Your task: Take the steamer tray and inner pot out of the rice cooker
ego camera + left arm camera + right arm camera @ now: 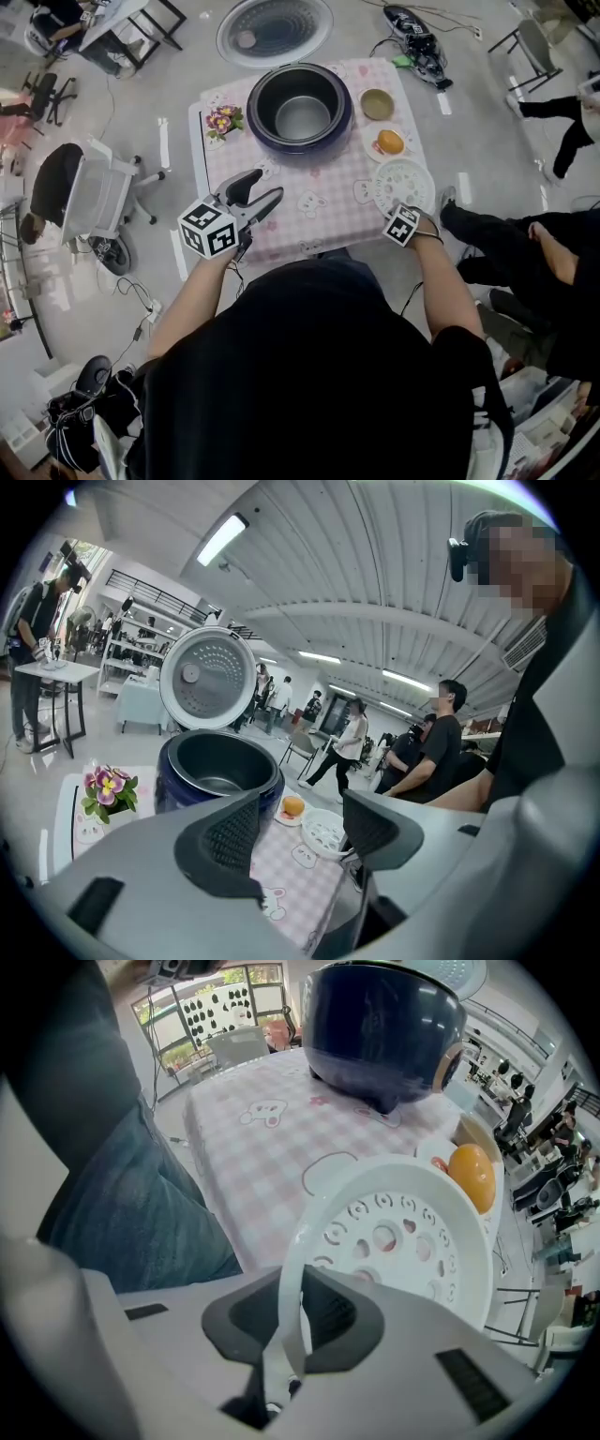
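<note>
Left gripper: jaws apart, empty (above table, near-left part).
Right gripper: clamped on steamer tray rim.
Inner pot: in rice cooker.

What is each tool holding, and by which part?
The right tool grips the white perforated steamer tray by its near rim; the left tool is open, empty.

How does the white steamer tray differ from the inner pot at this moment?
The steamer tray is white, shallow and perforated; the inner pot is dark, deep and solid. The tray is out of the rice cooker, its rim between the right gripper's jaws; the pot sits inside it, untouched. Both are round.
</note>
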